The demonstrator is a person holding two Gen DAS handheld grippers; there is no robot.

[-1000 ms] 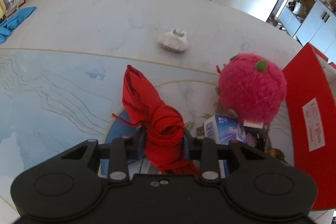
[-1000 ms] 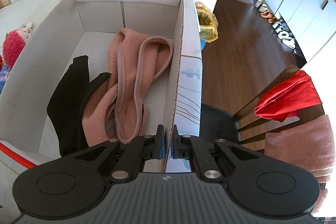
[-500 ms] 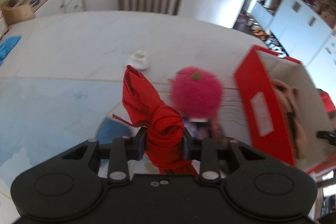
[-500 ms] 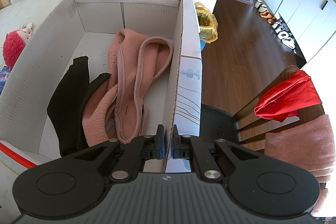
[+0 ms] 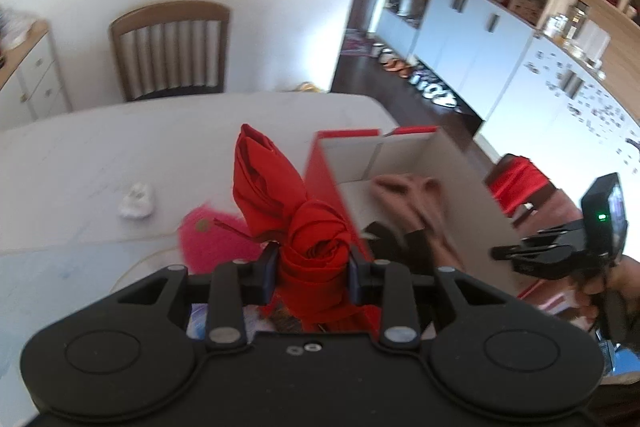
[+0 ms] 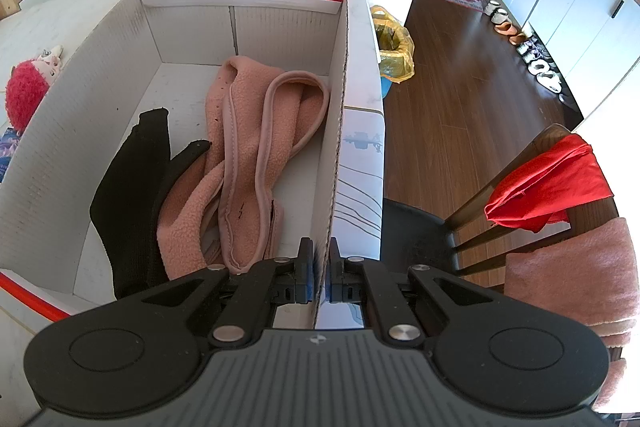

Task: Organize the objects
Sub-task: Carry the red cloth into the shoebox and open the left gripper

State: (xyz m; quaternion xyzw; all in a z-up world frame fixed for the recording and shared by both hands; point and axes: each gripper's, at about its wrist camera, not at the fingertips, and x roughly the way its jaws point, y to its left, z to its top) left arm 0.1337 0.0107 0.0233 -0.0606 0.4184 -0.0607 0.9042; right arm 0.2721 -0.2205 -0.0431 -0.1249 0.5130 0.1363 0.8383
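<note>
Red cloth [image 5: 296,223] sits clamped between the left tool's [image 5: 311,273] fingers, beside the box [image 5: 404,155] wall

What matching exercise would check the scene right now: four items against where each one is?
Things:
1. red cloth
2. pink fleece
3. fluffy pink toy
4. box wall

Places:
A. lying inside the box
B. pinched by the right gripper
C. on the table outside the box
D. clamped in the left gripper

Pairs: 1-D, 2-A, 3-C, 4-B
</note>
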